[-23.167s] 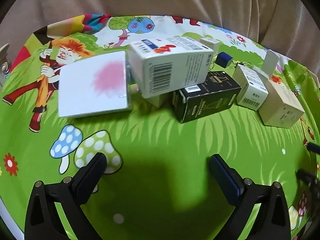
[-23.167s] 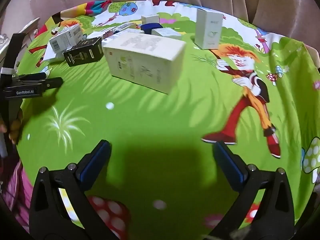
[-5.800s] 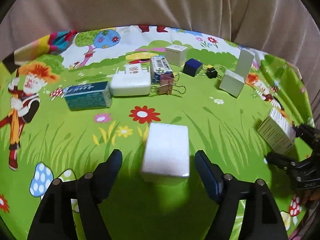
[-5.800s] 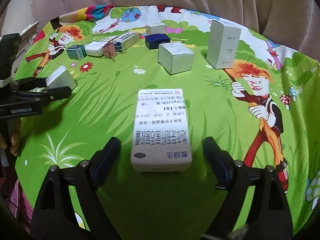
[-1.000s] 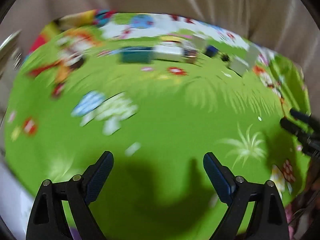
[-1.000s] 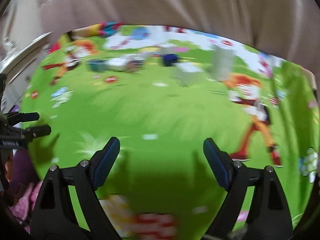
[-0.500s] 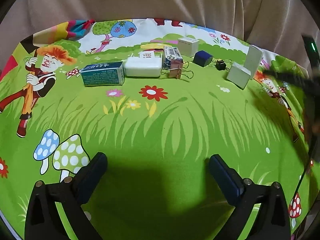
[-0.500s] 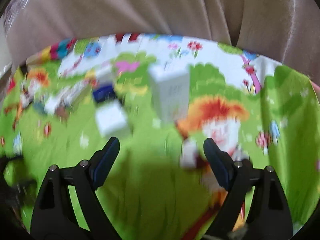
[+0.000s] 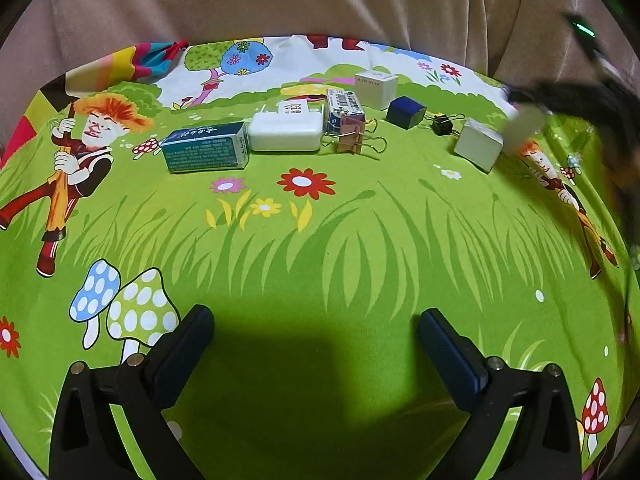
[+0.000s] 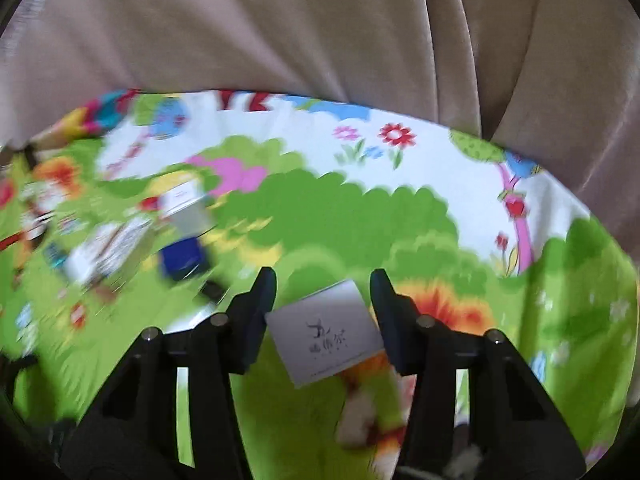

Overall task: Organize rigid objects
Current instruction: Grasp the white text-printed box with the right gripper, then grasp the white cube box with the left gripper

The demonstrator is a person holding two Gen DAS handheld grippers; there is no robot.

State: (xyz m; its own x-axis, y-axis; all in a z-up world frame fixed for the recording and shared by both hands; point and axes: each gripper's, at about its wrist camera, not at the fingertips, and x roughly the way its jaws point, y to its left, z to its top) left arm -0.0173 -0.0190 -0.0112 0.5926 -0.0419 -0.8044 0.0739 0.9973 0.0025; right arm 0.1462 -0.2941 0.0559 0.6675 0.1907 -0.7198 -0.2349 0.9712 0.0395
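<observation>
My right gripper (image 10: 323,280) is shut on a tall white box (image 10: 326,330), whose top face shows black characters between the fingers. In the left wrist view the same box (image 9: 524,126) appears blurred at the far right under the right gripper (image 9: 572,94). My left gripper (image 9: 316,332) is open and empty, low over the green cloth. A row of objects lies at the back: a teal box (image 9: 205,147), a white charger (image 9: 285,132), a barcode box (image 9: 344,110), binder clips (image 9: 356,142), a small white box (image 9: 376,84), a dark blue cube (image 9: 406,112) and a grey-white box (image 9: 478,149).
A cartoon-printed green cloth (image 9: 320,240) covers the table. Beige curtain (image 9: 280,0) hangs behind the far edge. A small black binder clip (image 9: 442,125) lies beside the blue cube. The right wrist view is motion-blurred on its left side.
My right gripper has moved forward and to the right and closed around the tall white box. My left gripper has stayed open and nearly still over the cloth.
</observation>
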